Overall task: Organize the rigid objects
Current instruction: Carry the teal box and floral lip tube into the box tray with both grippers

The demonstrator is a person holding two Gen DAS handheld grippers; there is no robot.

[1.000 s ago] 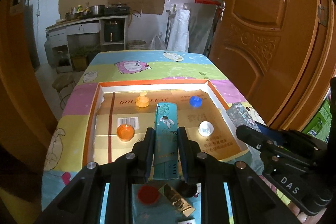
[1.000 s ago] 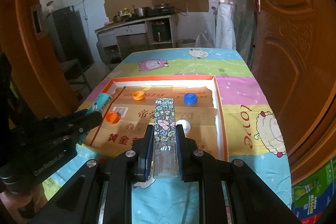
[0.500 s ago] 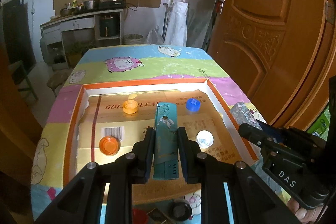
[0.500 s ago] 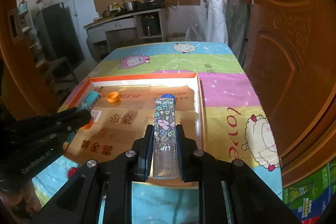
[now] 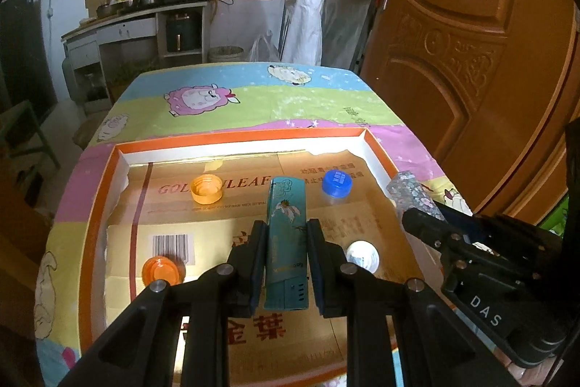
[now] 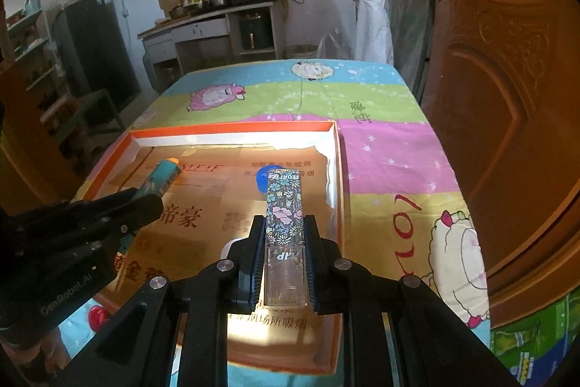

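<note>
My left gripper (image 5: 285, 234) is shut on a teal flower-printed box (image 5: 286, 234), held over the shallow orange-rimmed cardboard tray (image 5: 239, 135). My right gripper (image 6: 283, 231) is shut on a dark floral box (image 6: 283, 205) marked LIP, held over the tray's right half (image 6: 337, 165). In the tray lie an open orange cap (image 5: 206, 188), a flat orange cap (image 5: 160, 271), a blue cap (image 5: 337, 183) and a white cap (image 5: 362, 255). The right gripper with its floral box (image 5: 413, 193) shows at the right of the left wrist view. The left gripper and teal box (image 6: 165, 175) show at the left of the right wrist view.
The tray sits on a table with a colourful sheep-print cloth (image 5: 253, 93). A red cap (image 6: 97, 316) lies on the cloth near the tray's front edge. A wooden door (image 5: 471, 42) stands close on the right. A kitchen counter (image 5: 134, 20) is at the back.
Both grippers have moved forward over the tray with their boxes still held. The red cap and gold item near the front edge have dropped out of the left wrist view.
</note>
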